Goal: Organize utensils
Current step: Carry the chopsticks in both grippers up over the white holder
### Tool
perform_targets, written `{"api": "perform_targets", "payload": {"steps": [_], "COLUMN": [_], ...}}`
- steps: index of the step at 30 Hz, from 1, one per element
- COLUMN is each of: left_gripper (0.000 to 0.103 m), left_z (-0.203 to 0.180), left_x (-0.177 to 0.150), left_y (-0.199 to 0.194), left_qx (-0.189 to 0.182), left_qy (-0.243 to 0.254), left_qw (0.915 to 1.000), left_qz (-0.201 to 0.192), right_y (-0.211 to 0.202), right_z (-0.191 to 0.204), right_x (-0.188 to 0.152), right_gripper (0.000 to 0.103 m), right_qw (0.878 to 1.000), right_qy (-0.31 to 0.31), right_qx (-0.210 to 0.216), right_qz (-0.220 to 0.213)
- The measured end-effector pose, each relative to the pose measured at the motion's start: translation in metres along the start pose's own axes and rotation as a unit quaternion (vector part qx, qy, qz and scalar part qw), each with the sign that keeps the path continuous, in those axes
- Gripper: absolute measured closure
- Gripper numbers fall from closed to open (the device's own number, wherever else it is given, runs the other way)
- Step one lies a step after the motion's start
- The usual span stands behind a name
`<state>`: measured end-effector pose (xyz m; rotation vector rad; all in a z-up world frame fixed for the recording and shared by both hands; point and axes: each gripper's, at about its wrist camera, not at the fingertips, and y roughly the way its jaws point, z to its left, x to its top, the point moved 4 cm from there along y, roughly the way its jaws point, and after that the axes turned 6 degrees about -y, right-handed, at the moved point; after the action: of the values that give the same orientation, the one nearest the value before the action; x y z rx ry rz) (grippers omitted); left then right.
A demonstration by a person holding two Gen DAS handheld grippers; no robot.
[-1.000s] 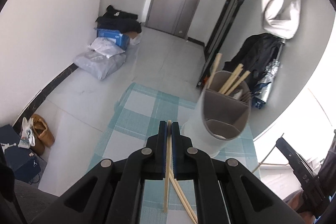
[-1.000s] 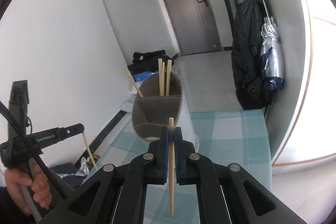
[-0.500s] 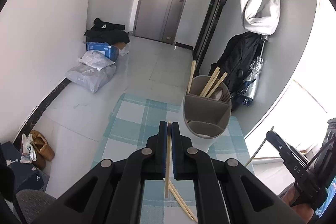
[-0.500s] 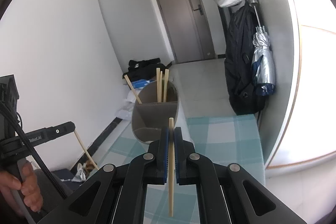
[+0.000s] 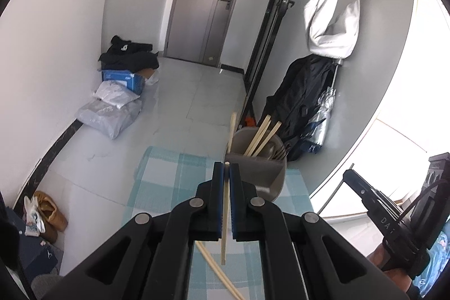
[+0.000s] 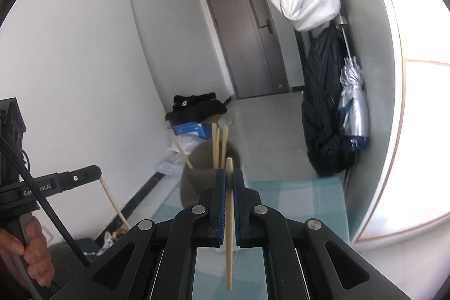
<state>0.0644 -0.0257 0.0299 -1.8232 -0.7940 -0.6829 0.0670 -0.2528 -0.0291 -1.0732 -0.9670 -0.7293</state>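
My left gripper (image 5: 225, 169) is shut on a pale wooden chopstick (image 5: 224, 218) that hangs down between the blue pads, above the checked cloth. Just ahead to its right stands the grey divided utensil holder (image 5: 257, 173) with several chopsticks (image 5: 260, 137) leaning in its far compartment. Two loose chopsticks (image 5: 216, 270) lie on the cloth below. In the right wrist view, my right gripper (image 6: 229, 175) is shut on another chopstick (image 6: 229, 218), with the holder (image 6: 197, 182) directly behind it. The left gripper (image 6: 70, 179) and its chopstick show at that view's left.
The blue-and-white checked tablecloth (image 5: 168, 179) covers a small table whose far edge drops to a tiled floor. Bags and a blue box (image 5: 121, 92) lie by the left wall. A dark coat and an umbrella (image 6: 351, 114) hang at the right. A person's hand (image 6: 33, 252) grips the left handle.
Both grippers have risen with their chopsticks. The holder now appears lower and farther off in both views. The left chopstick's lower end has lifted clear of the loose ones.
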Motion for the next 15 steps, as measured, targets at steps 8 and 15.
{"api": "perform_targets", "payload": {"steps": [8, 15], "left_gripper": [0.102, 0.102], "left_z": [-0.019, -0.034], "left_x": [0.035, 0.071], "left_y": [-0.006, -0.008], "left_qx": [-0.037, -0.058], "left_qy": [-0.002, -0.006], "left_qw": [0.9992, 0.9980], "left_qz": [-0.010, -0.027], "right_y": [-0.001, 0.005], "right_z": [-0.002, -0.001], "right_x": [0.044, 0.085], "right_gripper": [0.099, 0.099], "right_qw": [0.999, 0.998], "right_qy": [0.004, -0.004], "right_qx": [0.020, 0.025], "right_qz": [-0.027, -0.050]}}
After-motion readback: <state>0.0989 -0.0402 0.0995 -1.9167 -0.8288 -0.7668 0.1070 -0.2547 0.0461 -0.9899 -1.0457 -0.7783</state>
